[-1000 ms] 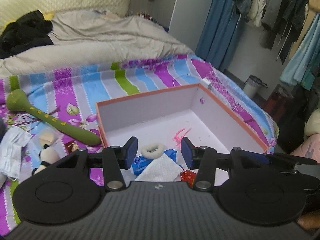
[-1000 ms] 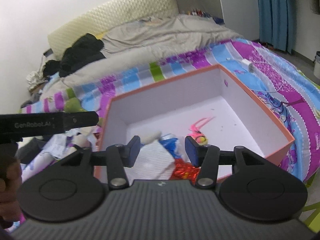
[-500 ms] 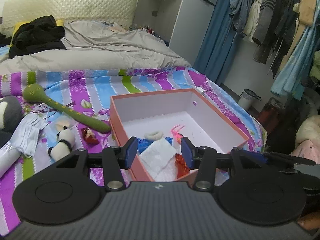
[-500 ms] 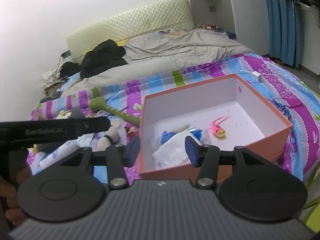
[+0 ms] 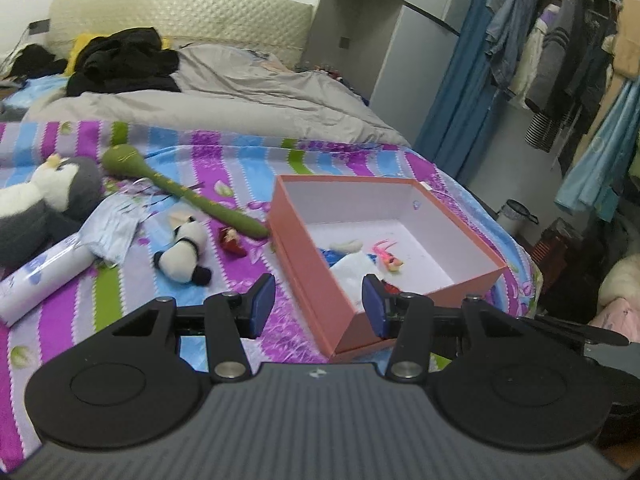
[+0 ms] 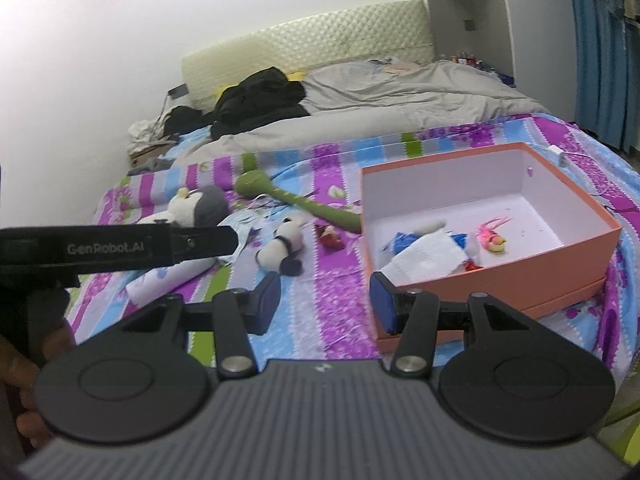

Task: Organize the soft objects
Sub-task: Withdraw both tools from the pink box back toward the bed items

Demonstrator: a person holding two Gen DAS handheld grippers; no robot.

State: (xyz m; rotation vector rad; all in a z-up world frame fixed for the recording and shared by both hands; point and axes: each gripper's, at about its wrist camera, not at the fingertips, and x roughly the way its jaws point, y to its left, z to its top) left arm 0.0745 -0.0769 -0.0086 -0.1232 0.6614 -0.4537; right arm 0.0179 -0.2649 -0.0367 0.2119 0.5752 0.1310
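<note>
Both the left gripper (image 5: 316, 300) and the right gripper (image 6: 324, 300) hover with fingers spread, empty, above the bed's (image 5: 280, 168) near edge by the orange box (image 5: 308, 268).

Home bedroom. Bed (image 5: 280, 168) with padded cream headboard (image 5: 180, 16), rumpled grey duvet (image 5: 248, 96), striped purple-blue sheet (image 6: 320, 312). Dark clothes (image 5: 124, 60) heaped near headboard. Garments on hanging rail (image 5: 560, 52) at right, blue curtain (image 5: 452, 100), grey wardrobe (image 5: 404, 52). Plush toys (image 5: 184, 256) scattered on sheet beside open orange box (image 5: 312, 264).
</note>
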